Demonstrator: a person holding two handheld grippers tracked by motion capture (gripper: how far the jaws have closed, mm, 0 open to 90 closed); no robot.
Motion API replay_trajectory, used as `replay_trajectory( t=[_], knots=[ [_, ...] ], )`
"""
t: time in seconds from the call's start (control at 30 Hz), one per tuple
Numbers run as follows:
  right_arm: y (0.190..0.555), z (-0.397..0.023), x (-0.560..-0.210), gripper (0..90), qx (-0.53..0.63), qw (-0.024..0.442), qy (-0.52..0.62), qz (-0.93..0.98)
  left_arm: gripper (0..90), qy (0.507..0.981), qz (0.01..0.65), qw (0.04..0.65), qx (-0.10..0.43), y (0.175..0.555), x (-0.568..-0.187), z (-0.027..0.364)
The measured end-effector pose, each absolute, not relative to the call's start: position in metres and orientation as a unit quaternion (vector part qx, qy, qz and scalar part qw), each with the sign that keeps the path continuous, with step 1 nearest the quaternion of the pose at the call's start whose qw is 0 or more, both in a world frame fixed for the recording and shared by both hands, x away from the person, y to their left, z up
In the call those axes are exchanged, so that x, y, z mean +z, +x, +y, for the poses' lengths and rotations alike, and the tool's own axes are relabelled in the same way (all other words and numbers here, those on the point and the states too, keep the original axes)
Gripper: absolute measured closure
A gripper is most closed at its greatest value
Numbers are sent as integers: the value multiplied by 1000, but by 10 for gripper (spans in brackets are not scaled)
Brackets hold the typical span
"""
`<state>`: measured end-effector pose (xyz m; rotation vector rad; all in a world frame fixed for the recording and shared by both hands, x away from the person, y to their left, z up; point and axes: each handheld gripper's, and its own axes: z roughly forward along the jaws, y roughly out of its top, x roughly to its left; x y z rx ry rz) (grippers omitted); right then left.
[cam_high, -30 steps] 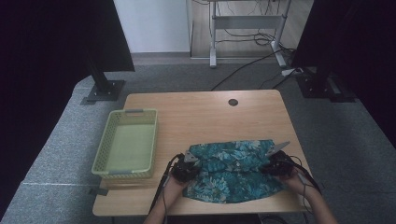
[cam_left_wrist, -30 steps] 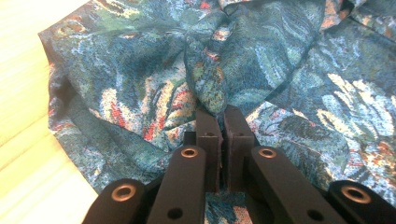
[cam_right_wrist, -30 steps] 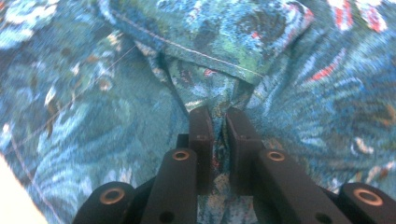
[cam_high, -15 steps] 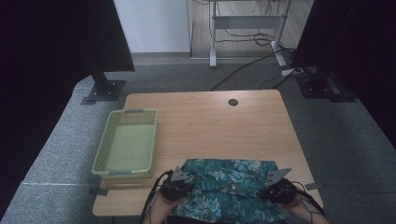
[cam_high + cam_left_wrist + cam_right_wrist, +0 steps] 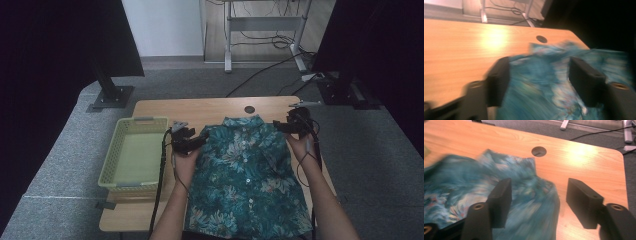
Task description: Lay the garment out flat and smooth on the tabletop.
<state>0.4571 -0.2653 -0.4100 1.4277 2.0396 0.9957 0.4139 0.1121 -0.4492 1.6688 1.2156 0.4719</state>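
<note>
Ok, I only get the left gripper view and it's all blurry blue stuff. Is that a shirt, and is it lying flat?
Observer: Yes. The teal flower-print button-up shirt lies spread out, buttons up. Its collar points to the far edge of the light wooden table and its hem is at the near edge.
Operator: Where's my other gripper?
Observer: The right gripper is at the shirt's right shoulder. Its jaws have just been opening and stand apart, with cloth under them but not pinched.
Operator: Is there somewhere to put the shirt?
Observer: A pale green plastic basket sits on the table's left side, next to the shirt.
</note>
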Motion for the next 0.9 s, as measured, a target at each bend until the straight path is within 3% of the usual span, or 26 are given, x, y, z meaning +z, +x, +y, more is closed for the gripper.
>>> replay_trajectory(
  t=[0.1, 0.23, 0.33, 0.6, 0.9],
  knots=[
    [456, -263, -420, 303, 349, 207, 511, 757, 288, 691, 493, 491, 196, 403, -454, 116],
    [444, -262, -430, 314, 342, 211, 492, 772, 295, 690, 487, 509, 166, 391, -458, 125],
    [438, -264, -435, 316, 340, 191, 481, 785, 271, 714, 470, 496, 151, 381, -463, 128],
    [424, -266, -458, 290, 334, 150, 470, 803, 147, 746, 453, 463, 154, 356, -489, 133],
    [429, -263, -467, 248, 321, 131, 472, 810, 124, 775, 410, 447, 178, 326, -509, 134]
  ],
)
